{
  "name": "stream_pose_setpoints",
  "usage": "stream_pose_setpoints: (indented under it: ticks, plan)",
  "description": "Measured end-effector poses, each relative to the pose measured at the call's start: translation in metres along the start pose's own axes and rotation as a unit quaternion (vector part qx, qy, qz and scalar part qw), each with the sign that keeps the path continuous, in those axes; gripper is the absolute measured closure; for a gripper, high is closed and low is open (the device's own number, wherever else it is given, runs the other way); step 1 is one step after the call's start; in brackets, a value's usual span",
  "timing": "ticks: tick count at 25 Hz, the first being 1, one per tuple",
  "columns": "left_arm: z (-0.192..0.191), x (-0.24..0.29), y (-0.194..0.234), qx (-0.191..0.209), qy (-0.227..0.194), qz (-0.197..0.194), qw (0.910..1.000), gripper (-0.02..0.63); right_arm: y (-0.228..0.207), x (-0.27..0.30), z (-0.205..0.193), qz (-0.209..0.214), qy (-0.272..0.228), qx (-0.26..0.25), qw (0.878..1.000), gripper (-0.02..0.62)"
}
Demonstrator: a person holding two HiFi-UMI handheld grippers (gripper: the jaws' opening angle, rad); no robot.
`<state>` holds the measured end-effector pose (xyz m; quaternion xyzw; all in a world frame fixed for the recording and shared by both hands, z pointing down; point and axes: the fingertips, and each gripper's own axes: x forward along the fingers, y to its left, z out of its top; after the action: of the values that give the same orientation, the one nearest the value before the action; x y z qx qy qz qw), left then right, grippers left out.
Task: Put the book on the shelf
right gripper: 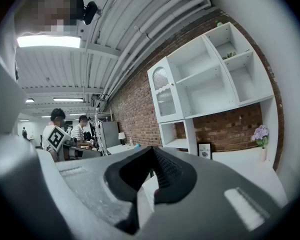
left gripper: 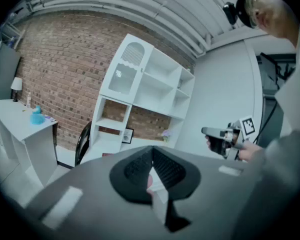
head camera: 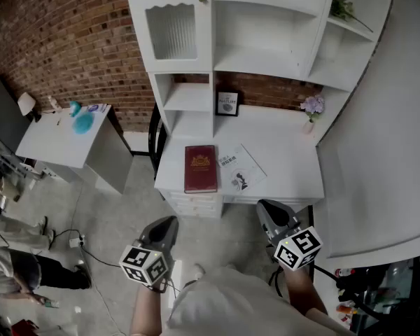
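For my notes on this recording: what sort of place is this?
Probably a lab or workshop with a staged study corner: a white desk with shelf unit against a brick wall, bare ceiling pipes, and people at benches behind.

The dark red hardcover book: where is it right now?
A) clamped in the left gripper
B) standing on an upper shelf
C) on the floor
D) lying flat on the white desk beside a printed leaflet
D: the dark red hardcover book lies flat on the white desk, next to the printed leaflet; the left gripper and right gripper are shut on nothing, short of the desk.
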<state>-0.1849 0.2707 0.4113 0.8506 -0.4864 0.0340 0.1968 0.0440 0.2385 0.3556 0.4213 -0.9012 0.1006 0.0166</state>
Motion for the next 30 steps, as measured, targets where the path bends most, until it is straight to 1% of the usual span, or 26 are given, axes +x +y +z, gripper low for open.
stream_pose_setpoints:
  ticks: [14, 22, 26, 30]
  plan:
    - [-0.011, 0.007, -0.021, 0.000, 0.006, 0.014, 0.9999, 0.598, -0.012, -0.011, -0.010, 0.023, 0.016, 0.002, 1.000, 0.594]
    - [-0.026, 0.011, -0.034, -0.003, 0.010, 0.039, 0.9992, 0.598, -0.030, -0.023, -0.022, 0.040, 0.026, 0.003, 0.999, 0.594]
    - [-0.030, 0.009, -0.034, -0.009, 0.009, 0.055, 0.9984, 0.598, -0.037, -0.028, -0.027, 0.045, 0.034, 0.005, 0.998, 0.594]
    - [-0.030, 0.013, -0.031, -0.015, 0.014, 0.059, 0.9980, 0.598, -0.042, -0.028, -0.031, 0.046, 0.045, 0.007, 0.998, 0.594]
